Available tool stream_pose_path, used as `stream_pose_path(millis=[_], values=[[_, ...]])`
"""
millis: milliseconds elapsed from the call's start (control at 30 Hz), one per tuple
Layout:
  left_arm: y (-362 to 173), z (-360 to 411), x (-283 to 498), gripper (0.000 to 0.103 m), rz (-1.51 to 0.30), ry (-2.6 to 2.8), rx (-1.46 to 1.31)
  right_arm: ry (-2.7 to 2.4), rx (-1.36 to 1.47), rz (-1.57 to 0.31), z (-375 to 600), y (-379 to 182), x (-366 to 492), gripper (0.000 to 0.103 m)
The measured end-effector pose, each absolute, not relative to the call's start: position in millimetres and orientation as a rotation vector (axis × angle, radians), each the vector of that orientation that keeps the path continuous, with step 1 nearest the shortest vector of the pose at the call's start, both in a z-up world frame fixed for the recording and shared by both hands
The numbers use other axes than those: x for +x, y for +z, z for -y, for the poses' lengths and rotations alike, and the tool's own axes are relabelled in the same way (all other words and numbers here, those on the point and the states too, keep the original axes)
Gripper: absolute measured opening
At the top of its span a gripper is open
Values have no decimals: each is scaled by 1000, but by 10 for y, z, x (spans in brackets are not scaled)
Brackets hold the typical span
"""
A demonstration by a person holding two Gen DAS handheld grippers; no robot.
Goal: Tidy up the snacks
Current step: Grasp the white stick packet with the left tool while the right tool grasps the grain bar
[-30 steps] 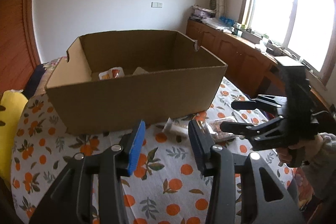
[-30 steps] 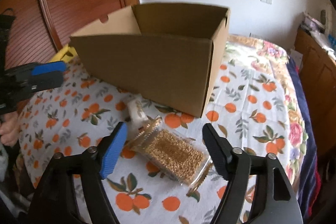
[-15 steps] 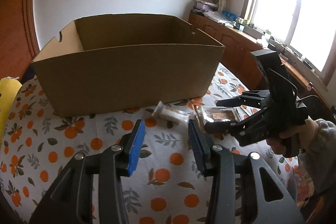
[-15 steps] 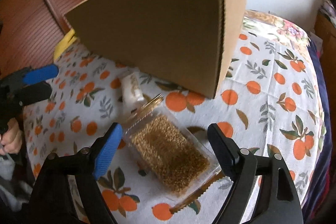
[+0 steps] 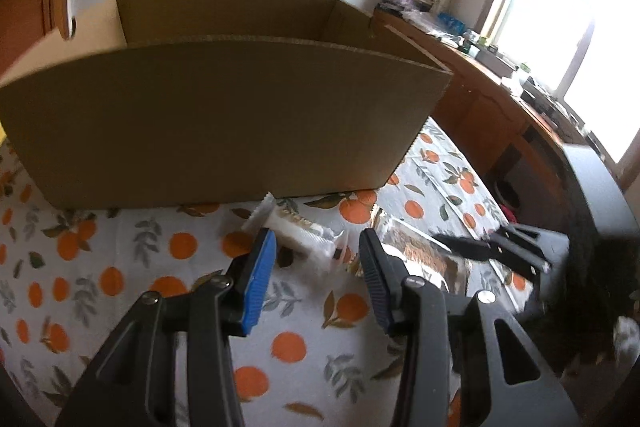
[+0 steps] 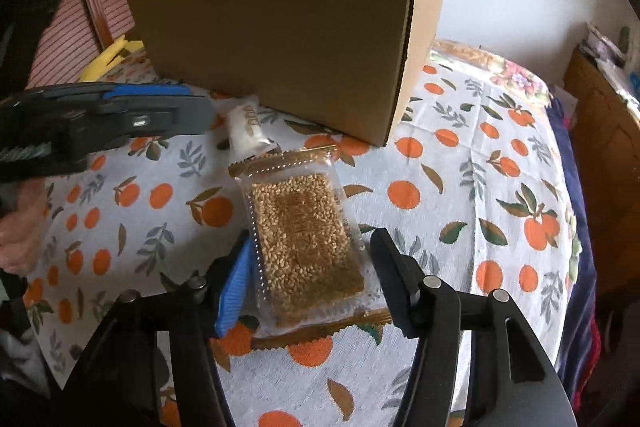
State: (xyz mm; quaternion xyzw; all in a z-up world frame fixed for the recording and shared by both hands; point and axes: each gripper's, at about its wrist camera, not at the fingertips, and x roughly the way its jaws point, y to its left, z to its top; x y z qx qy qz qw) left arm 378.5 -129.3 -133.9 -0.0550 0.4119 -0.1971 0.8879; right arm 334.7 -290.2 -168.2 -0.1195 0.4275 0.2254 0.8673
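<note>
The clear grain-bar packet [image 6: 306, 239] lies flat between the wide-spread fingers of the right gripper [image 6: 310, 279], not gripped. Just beyond it lies a white wrapped snack [image 6: 247, 131], ahead of the left gripper [image 5: 316, 277], whose jaws stand open and empty. The cardboard box [image 5: 224, 115] stands behind on the orange-print tablecloth [image 6: 460, 187].

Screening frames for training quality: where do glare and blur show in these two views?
Left wrist view: the bright window is blown out, and the right tongs and brown cardboard box look motion-smeared. Right wrist view: evenly lit, the clear packet of golden grain snack fairly sharp, edges bowed by fisheye.
</note>
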Motion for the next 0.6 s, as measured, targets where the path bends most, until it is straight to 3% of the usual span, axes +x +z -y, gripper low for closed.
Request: stream_pose_path(millis=[600], values=[[-1577, 1653, 4072, 44, -868, -211, 40, 463, -253, -886, 2884, -1691, 3326, 60]])
